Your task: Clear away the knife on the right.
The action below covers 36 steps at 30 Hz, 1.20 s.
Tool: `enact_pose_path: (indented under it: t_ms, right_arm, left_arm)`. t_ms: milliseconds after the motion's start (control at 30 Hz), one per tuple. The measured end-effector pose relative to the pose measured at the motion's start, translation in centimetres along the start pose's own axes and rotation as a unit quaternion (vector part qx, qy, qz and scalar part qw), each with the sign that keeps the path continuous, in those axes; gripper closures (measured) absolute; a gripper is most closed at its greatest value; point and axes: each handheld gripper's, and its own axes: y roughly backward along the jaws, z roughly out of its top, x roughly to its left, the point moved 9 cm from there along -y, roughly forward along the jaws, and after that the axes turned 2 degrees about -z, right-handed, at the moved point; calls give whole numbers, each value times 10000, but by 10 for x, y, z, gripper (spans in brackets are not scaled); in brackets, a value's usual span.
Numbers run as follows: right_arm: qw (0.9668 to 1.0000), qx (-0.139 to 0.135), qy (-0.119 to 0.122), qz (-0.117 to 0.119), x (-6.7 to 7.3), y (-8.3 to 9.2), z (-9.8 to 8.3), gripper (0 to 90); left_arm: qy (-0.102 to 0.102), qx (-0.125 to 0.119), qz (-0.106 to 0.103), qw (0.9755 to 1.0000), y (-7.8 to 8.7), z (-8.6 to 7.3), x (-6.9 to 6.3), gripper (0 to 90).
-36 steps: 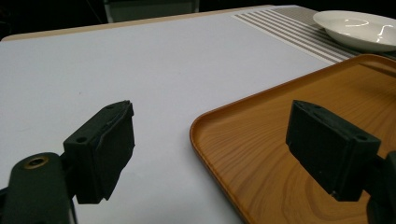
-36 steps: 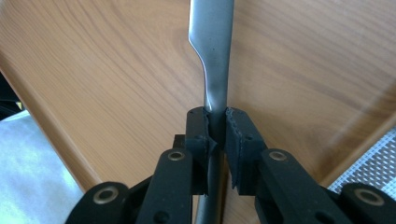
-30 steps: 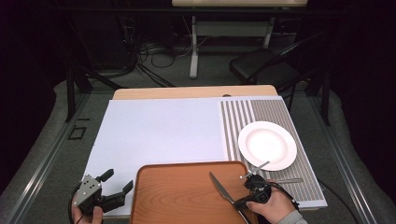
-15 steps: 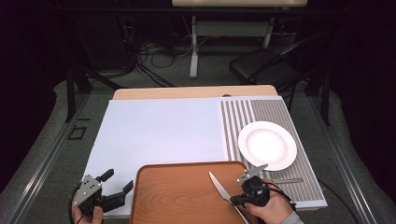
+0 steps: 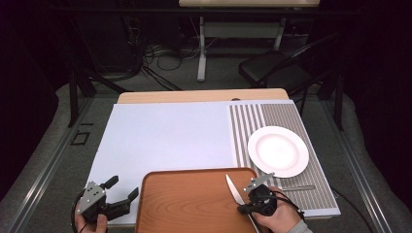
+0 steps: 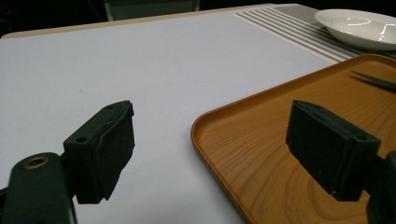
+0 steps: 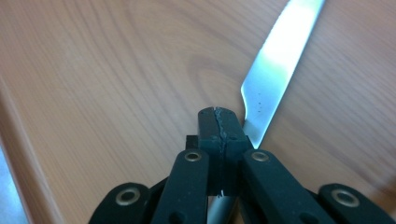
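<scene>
Right claw (image 5: pixel 241 206) clamped on my knife (image 5: pixel 232 189) over wooden tray (image 5: pixel 184 204), left claw (image 5: pixel 122 189) spread apart beside tray, white plate (image 5: pixel 278 151) on worktop.

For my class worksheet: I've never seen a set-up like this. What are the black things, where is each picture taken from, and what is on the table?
A person holds a hand-held grasping tool in each hand. One camera looks down from above; one camera rides on each tool.

On the white table lie a wooden tray, a striped mat, a white plate and some cutlery beside it.

The left tool is open and empty beside the tray. The right tool is shut on a knife over the tray.
</scene>
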Motion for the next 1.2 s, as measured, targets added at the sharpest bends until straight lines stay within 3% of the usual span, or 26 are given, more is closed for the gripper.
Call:
enact_pose_path:
  t_ms: [400,600,700,933,1067,1200]
  right_arm:
    - [9994,-68,-270,-183,-16,8,-6,900]
    - [9988,-174,-435,-171,-21,12,-12,900]
    - [9987,-100,-461,-167,-23,14,-14,900]
    - [9989,-112,-430,-154,-23,14,-14,900]
    - [9984,-363,-429,13,-20,18,-9,900]
    - [9981,-527,-299,-52,-22,23,-7,878]
  left_arm:
    - [43,26,-15,10000,0,-3,2,155]
    - [49,14,17,10000,2,-3,3,155]
    - [54,11,41,10000,3,-3,3,155]
    - [62,4,73,10000,5,-4,4,155]
    - [65,-20,100,9999,7,-4,3,155]
    - [26,13,97,9999,6,-4,3,155]
